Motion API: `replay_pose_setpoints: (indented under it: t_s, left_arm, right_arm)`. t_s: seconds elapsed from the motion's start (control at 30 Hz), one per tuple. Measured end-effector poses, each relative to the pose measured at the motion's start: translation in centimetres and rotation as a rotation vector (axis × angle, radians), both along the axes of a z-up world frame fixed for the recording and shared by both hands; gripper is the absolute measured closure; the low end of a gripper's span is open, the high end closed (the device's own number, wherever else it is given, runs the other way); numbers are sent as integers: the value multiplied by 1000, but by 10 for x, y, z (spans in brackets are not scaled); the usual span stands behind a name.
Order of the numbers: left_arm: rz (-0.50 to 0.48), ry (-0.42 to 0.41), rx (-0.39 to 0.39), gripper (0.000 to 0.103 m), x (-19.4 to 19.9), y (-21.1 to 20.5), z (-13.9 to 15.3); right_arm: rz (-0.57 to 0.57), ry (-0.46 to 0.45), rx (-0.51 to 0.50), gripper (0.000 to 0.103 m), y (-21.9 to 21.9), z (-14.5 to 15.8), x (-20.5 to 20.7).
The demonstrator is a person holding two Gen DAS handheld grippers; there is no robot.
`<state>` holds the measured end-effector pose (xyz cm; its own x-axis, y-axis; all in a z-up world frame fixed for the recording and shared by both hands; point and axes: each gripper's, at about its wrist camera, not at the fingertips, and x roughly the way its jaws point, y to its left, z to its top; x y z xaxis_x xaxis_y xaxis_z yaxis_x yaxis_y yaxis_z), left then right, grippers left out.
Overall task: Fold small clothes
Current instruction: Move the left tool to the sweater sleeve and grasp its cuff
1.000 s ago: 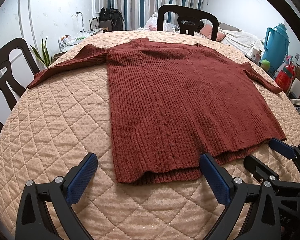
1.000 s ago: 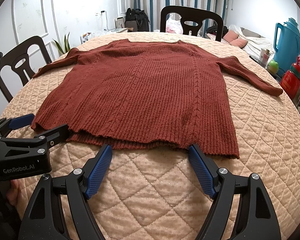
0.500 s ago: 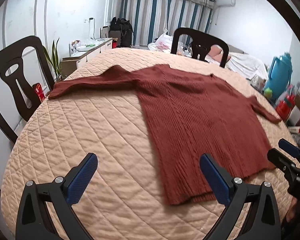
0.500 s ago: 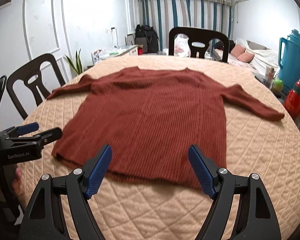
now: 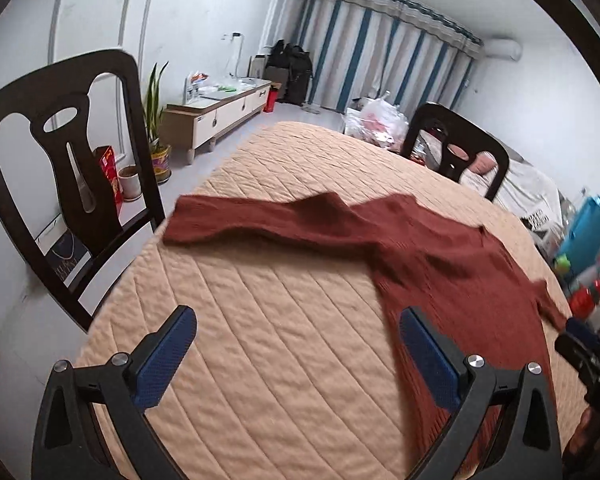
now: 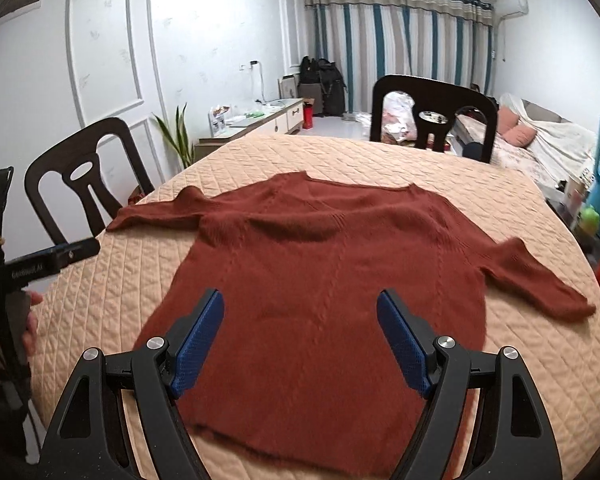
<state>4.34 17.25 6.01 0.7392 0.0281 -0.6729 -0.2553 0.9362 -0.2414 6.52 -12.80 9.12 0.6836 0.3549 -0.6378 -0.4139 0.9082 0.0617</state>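
Moved since earlier frame: both tongs off the hem; left tongs (image 5: 296, 356) now toward the left sleeve (image 5: 236, 222). Rust knit sweater (image 6: 332, 280): flat on quilted table (image 6: 116, 280). Left and right tongs (image 6: 300, 340): released, holding nothing. Risk: a one-layer pinch could drag the knit askew.

- Rust-red knit sweater (image 6: 332, 280), ribbed with vertical cable lines; lies flat and unfolded on quilted peach table cover (image 6: 540, 360).
- Neckline toward far side, hem toward camera.
- Both sleeves spread outward: left sleeve (image 5: 236, 220) near table edge, right sleeve (image 6: 540, 276) angled down and outward.
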Motion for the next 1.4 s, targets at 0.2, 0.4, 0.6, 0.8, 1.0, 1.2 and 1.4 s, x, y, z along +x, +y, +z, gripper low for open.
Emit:
replay_pose_setpoints:
  t_s: [0.2,0.4,0.6,0.8,1.0,1.2,1.4]
  left_arm:
    - [97,5,-53,4,24,30,-7]
    - [177,11,-191,12,44,65,-18]
    - [233,54,-243,23,60,83,-31]
    - [284,96,-289,36,63,101,-46]
    - [295,83,-357,43,70,110,-54]
    - [287,74,-382,47,74,112,-55]
    - [268,68,-405,58,81,110,-58]
  right_arm:
    - [29,6,-16,24,22,-4,24]
    - [31,49,-20,24,38,-12,53]
    - [33,87,-10,24,48,-19,71]
    - [43,115,-17,24,54,-25,81]
    - [43,130,-10,24,55,-28,85]
    - [43,143,-6,24,57,-32,86]
    - [36,155,-8,24,57,-36,89]
